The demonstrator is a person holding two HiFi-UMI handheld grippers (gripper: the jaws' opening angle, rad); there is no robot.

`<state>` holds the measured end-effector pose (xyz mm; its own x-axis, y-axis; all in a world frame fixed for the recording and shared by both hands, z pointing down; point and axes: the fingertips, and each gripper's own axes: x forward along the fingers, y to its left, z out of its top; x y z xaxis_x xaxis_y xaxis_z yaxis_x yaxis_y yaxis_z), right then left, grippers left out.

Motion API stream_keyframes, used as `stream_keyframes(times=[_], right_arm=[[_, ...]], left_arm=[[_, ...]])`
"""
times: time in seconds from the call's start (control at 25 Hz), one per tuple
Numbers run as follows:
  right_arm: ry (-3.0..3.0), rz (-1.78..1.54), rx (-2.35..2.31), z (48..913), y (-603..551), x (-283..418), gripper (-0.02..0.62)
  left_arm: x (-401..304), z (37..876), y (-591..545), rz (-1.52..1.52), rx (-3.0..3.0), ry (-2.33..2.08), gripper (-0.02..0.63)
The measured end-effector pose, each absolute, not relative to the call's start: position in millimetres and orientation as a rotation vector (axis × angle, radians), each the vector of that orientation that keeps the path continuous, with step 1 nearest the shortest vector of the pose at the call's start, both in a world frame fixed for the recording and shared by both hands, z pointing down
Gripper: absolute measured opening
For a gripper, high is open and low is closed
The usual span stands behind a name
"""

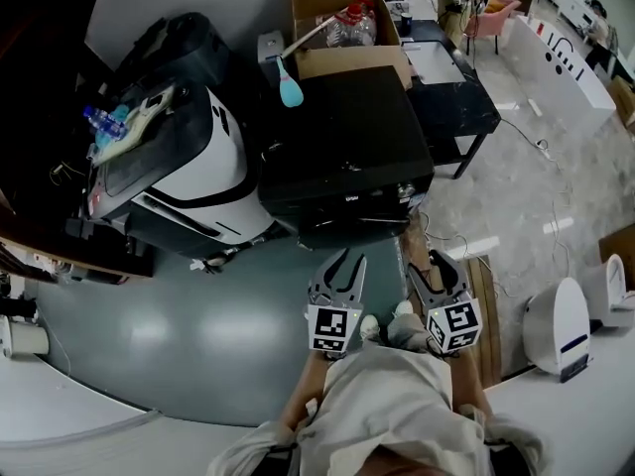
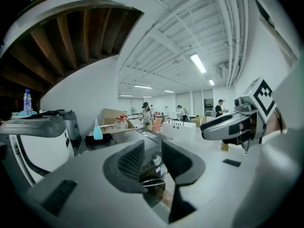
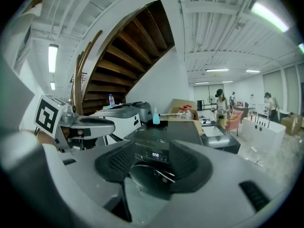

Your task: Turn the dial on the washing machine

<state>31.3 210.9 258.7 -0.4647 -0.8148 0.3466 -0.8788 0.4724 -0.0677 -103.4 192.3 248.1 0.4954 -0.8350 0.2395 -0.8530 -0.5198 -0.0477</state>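
The black front-loading washing machine (image 1: 347,137) stands ahead of me on the grey floor. Its small silver dial (image 2: 157,159) sits on the front panel and shows between the left pads. A lit display (image 3: 155,155) and the round door (image 3: 147,177) show between the right pads. My left gripper (image 1: 345,256) hangs open in front of the machine, short of it and touching nothing. To its right, my right gripper (image 1: 434,258) is shut and holds nothing, level with the machine's right front corner.
A white and black machine (image 1: 189,167) stands to the left of the washer. A cardboard box (image 1: 342,18) with bottles and a blue bottle (image 1: 291,89) are behind it, and a black table (image 1: 446,77) is at the back right. A wooden plank (image 1: 486,305) lies on the floor beside my feet.
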Motion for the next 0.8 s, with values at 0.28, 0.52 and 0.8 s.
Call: stream_keyframes(times=[0.28, 0.52, 0.8], right_arm=[[-2.423, 0.357, 1.431, 282.3, 177.7, 36.1, 0.224], [-2.396, 0.363, 1.411, 308.0, 140.8, 50.3, 0.224], [-2.355, 0.384, 1.382, 345.6, 94.1, 62.9, 0.224]], left_arm=[[-106.6, 267.5, 157.6, 0.363, 2.599, -1.539, 0.121], [-104.7, 289.2, 125.0, 0.392, 2.545, -1.583, 0.121], [-96.8, 325.5, 86.9, 0.421, 2.47, -1.592, 0.12]])
